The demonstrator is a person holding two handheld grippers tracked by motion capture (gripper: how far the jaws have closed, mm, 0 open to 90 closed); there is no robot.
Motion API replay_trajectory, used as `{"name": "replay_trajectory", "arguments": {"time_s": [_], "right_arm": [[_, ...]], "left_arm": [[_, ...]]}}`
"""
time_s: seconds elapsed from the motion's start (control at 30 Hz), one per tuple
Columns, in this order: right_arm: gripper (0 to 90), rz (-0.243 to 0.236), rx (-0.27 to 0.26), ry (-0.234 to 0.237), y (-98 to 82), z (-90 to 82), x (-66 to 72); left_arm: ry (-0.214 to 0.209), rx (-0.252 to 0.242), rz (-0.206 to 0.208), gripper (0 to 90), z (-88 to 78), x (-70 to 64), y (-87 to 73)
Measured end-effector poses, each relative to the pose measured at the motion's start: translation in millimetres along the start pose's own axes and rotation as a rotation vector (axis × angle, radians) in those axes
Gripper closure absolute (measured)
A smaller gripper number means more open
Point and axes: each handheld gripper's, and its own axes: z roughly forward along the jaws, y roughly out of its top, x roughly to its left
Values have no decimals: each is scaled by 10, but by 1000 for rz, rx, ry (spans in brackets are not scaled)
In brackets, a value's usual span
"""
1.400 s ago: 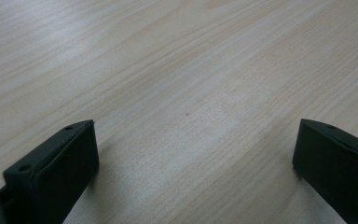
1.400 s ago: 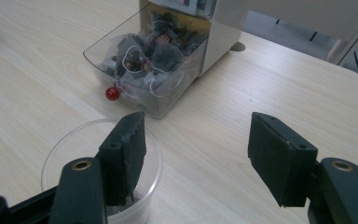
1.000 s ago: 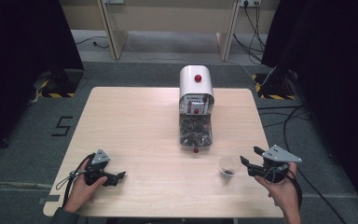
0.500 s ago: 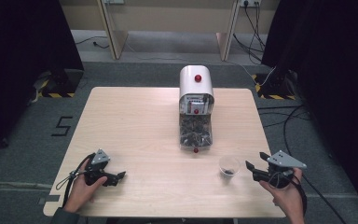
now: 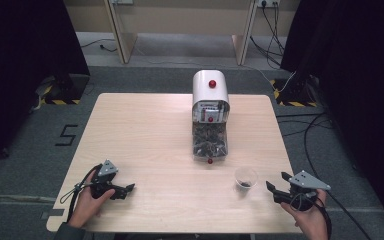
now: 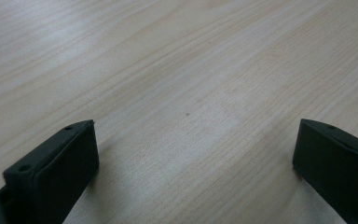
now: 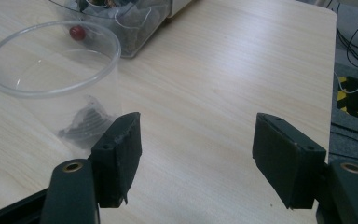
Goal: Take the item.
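Observation:
A white dispenser (image 5: 210, 89) with red knobs and a clear bin of dark pieces (image 5: 209, 141) stands at the table's middle. A small clear cup (image 5: 245, 177) with a few dark pieces in its bottom sits in front of it to the right; in the right gripper view the cup (image 7: 58, 88) is left of the jaws, apart from them. My right gripper (image 5: 276, 185) is open near the table's front right corner, nothing between its jaws (image 7: 196, 149). My left gripper (image 5: 128, 190) rests open at the front left over bare wood (image 6: 196, 140).
The wooden table (image 5: 140, 130) stands on grey carpet. Cables (image 5: 320, 130) trail on the floor at the right. Two table legs (image 5: 117, 30) and dark curtains stand behind.
My right gripper has drawn back to the right and toward the front edge, away from the cup. The left gripper has not moved.

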Motion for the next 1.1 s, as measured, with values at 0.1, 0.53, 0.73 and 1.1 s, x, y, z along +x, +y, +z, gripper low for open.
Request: {"name": "replay_trajectory", "arguments": {"time_s": [0.1, 0.53, 0.73, 1.1], "right_arm": [[336, 14, 5, -2, -66, -13, 4], [278, 34, 29, -8, -323, -6, 106], [249, 36, 19, -24, -409, -48, 137], [249, 20, 31, -11, -563, -29, 192]], "left_arm": [[0, 0, 0, 0, 0, 0, 0], [1, 0, 0, 0, 0, 0, 0], [0, 0, 0, 0, 0, 0, 0], [0, 0, 0, 0, 0, 0, 0]]}}
